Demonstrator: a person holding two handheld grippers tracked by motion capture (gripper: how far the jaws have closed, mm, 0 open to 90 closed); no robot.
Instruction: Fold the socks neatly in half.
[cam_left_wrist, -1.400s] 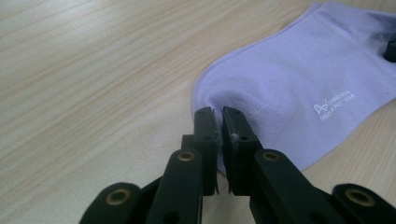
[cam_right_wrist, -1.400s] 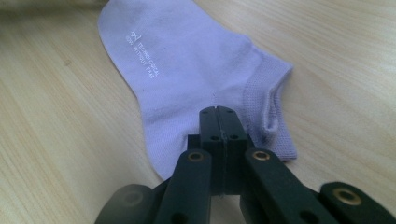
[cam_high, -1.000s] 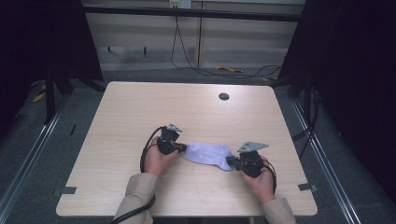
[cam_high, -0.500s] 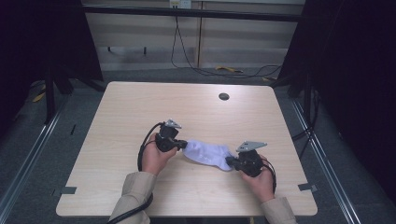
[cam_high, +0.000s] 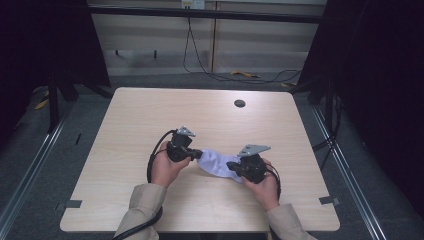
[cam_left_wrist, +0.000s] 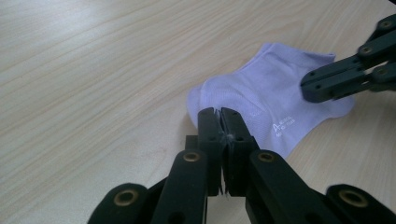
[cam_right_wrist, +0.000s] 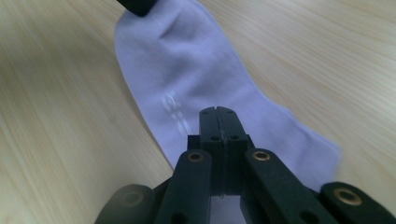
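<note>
Held taut between two hand-held tools: a pale lilac sock, stretched over the desk nearer its front edge than its back, about midway between the left and right edges.

At one end, the left gripper, jaws pressed together on the sock's edge, a sliver of fabric pinched between the pads. At the other end, the right gripper, jaws likewise clamped tight on the cloth, which runs under and past them in the right gripper view. Seen from above, the left gripper and right gripper pointing inward at each other, a hand behind the left and a hand behind the right, beige sleeves entering from the desk's front edge.

Opposite-end grips apparently chosen to pull out wrinkles and keep the sock flat and spread, printed lettering facing up, ready for folding or laying down. Middle of the sock seemingly sagging onto or just over the wood; contact hard to judge. Fairly thin bites of fabric at both ends, so a slip likely under a harder pull.

Far off near the back edge, a dark round cable hole, well clear of the work.
</note>
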